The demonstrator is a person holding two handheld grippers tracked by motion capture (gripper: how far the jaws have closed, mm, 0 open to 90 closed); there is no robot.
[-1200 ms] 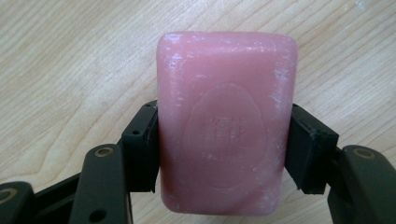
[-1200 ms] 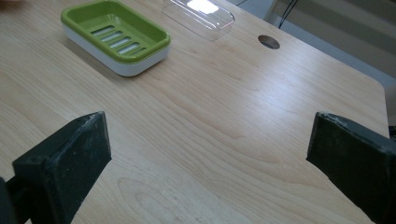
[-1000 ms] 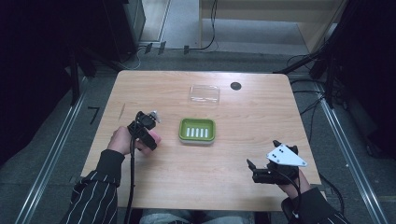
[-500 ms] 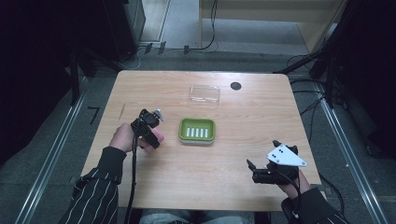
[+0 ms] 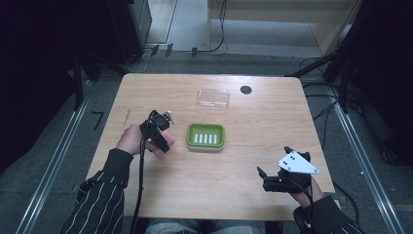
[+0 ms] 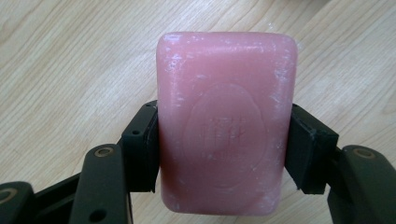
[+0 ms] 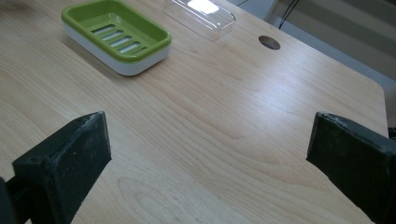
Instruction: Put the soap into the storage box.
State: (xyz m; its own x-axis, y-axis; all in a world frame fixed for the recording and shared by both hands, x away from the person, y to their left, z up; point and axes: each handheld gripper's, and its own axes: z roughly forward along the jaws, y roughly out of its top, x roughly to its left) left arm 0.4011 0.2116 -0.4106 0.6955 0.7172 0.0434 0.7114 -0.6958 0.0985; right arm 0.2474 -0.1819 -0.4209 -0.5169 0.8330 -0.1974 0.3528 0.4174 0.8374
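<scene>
Pink soap (image 6: 226,123): a rounded bar with a stamped emblem, at the centre of the left gripper view, above bare wood.
Left gripper (image 6: 224,154): jaws closed on the bar's two long sides, pads pressing it; in the high view it sits left of centre (image 5: 163,127), just left of the dish.
Green soap dish (image 5: 206,136): slotted tray on a white base, middle of the high view; upper left in the right gripper view (image 7: 116,35).
Clear lid (image 5: 213,98): lies above the dish in the high view, apart from it.
Right gripper (image 7: 210,158): jaws spread wide, holding nothing; lower right of the high view (image 5: 265,176).
Wooden table (image 5: 253,126): light grain, a dark round hole (image 5: 246,89) near the top edge.
</scene>
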